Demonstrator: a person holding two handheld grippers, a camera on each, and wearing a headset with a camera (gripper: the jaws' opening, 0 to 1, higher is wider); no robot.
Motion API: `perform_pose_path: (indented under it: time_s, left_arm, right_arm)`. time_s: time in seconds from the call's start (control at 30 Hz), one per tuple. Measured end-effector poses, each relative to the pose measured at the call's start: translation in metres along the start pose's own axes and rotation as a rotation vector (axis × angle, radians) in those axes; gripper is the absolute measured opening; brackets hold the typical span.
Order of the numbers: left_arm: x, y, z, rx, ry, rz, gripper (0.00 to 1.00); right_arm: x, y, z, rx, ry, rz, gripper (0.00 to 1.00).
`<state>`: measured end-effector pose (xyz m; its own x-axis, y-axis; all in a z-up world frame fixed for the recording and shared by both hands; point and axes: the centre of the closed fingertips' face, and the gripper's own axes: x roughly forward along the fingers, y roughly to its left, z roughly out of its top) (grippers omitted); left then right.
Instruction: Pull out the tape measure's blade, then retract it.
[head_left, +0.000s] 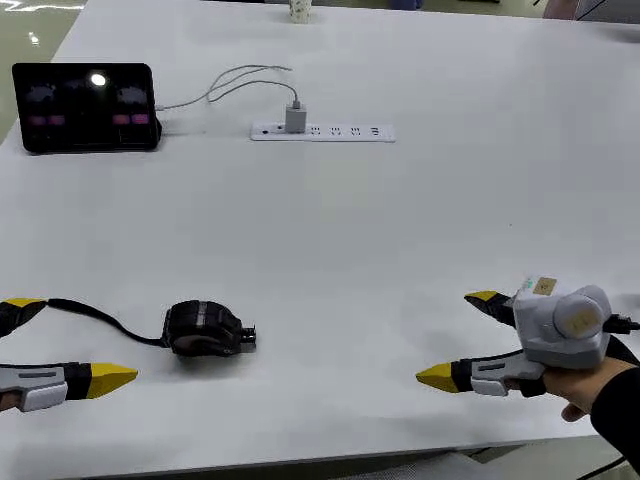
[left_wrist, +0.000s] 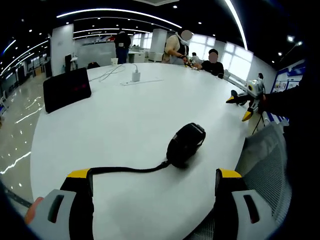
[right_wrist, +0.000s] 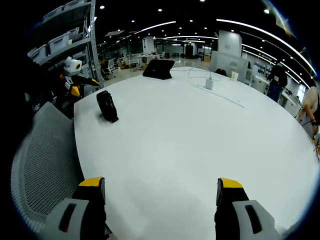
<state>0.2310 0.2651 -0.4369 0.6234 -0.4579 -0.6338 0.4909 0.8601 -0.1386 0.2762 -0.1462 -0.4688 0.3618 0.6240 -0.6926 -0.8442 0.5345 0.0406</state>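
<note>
A black tape measure (head_left: 204, 329) lies on the white table (head_left: 330, 220) near its front edge, with a black strap (head_left: 95, 317) trailing to the left. Its blade is wound in. My left gripper (head_left: 60, 340) stands open at the left edge, its yellow-tipped jaws on either side of the strap's end. In the left gripper view the tape measure (left_wrist: 186, 143) lies ahead of the open jaws, apart from them, and the strap (left_wrist: 131, 170) runs toward them. My right gripper (head_left: 460, 338) is open at the front right, far from the tape measure (right_wrist: 107, 105).
A dark tablet (head_left: 85, 106) stands at the back left. A white power strip (head_left: 322, 131) with a charger and cable (head_left: 235, 82) lies at the back middle. A mesh chair (right_wrist: 45, 165) sits by the table's front edge. People (left_wrist: 176, 47) are at the far end.
</note>
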Motion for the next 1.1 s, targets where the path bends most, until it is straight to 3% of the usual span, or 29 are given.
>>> perform_pose_path:
  time_s: [0.17,0.33,0.6,1.1]
  left_arm:
    - [-0.003,0.005,-0.009,0.011,0.022,0.004,0.99]
    - [-0.006,0.007,-0.009,0.001,0.02,0.009,0.99]
    - [-0.013,0.007,-0.013,0.04,0.039,0.013,0.99]
    - [-0.02,0.01,-0.021,0.021,0.059,0.012,0.99]
  right_arm:
    - [-0.009,-0.005,-0.008,0.01,0.012,-0.003,0.99]
    - [-0.016,-0.008,-0.014,0.015,0.015,-0.013,0.99]
    - [-0.023,-0.008,-0.019,0.01,0.013,-0.015,0.99]
    - [-0.031,-0.013,-0.02,0.022,0.007,-0.031,0.99]
